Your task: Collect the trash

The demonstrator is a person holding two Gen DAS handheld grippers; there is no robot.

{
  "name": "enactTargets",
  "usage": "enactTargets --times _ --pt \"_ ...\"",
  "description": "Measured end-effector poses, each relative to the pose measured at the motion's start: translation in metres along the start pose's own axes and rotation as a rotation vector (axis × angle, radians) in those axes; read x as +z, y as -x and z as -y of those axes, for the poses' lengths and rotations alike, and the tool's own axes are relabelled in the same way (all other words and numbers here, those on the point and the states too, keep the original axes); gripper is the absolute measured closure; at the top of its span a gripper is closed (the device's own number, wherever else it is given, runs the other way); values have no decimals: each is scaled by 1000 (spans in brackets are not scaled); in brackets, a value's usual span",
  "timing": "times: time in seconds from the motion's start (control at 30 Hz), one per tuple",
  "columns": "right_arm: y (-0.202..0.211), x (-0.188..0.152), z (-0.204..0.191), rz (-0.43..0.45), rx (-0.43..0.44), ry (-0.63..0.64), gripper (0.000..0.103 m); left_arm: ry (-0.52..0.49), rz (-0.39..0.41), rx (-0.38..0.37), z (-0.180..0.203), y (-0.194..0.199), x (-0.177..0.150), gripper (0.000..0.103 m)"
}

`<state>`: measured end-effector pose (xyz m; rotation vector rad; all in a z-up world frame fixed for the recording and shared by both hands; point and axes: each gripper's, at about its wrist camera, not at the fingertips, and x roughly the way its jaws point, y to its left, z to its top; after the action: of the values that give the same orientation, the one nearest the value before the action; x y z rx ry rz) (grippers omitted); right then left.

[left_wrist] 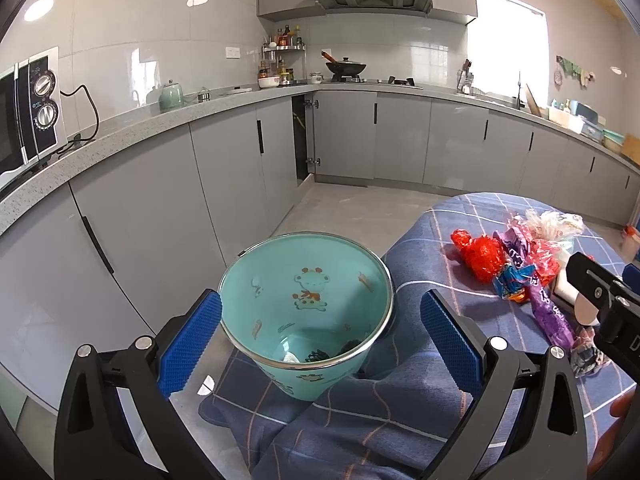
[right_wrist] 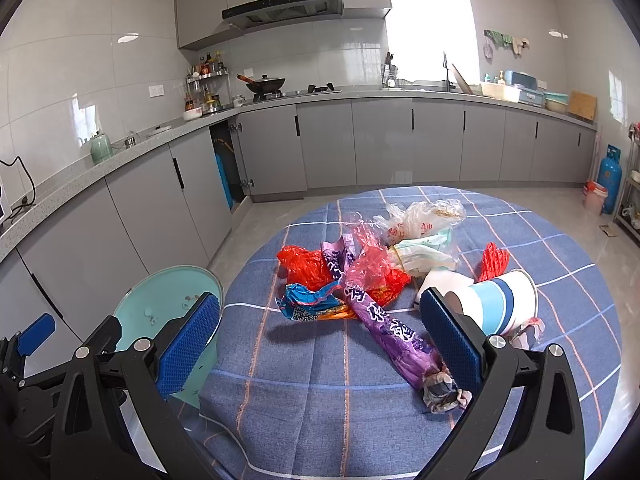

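Observation:
A teal trash bin (left_wrist: 308,304) with cartoon prints stands on the floor beside the round table, with a few scraps at its bottom. My left gripper (left_wrist: 320,340) is open, its blue pads on either side of the bin's rim without touching. The bin also shows in the right wrist view (right_wrist: 160,304). On the blue checked tablecloth (right_wrist: 520,240) lies a pile of trash: a red plastic bag (right_wrist: 308,268), a purple wrapper (right_wrist: 384,328), a blue snack wrapper (right_wrist: 308,304), a clear bag (right_wrist: 420,220) and a paper cup (right_wrist: 500,304). My right gripper (right_wrist: 320,340) is open above the purple wrapper.
Grey kitchen cabinets (left_wrist: 240,168) and a speckled counter (left_wrist: 120,136) run along the left and back. A microwave (left_wrist: 28,112) sits on the counter at left. A blue gas cylinder (right_wrist: 610,176) and a small bin (right_wrist: 594,196) stand at far right.

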<state>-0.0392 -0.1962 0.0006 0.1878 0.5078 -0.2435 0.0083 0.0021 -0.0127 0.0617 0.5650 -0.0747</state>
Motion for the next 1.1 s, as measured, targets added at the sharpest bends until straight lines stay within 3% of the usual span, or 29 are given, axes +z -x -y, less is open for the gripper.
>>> enactTargets --times 1.1 --pt "-2 -1 -1 3 -1 1 4 -16 7 4 2 4 1 6"
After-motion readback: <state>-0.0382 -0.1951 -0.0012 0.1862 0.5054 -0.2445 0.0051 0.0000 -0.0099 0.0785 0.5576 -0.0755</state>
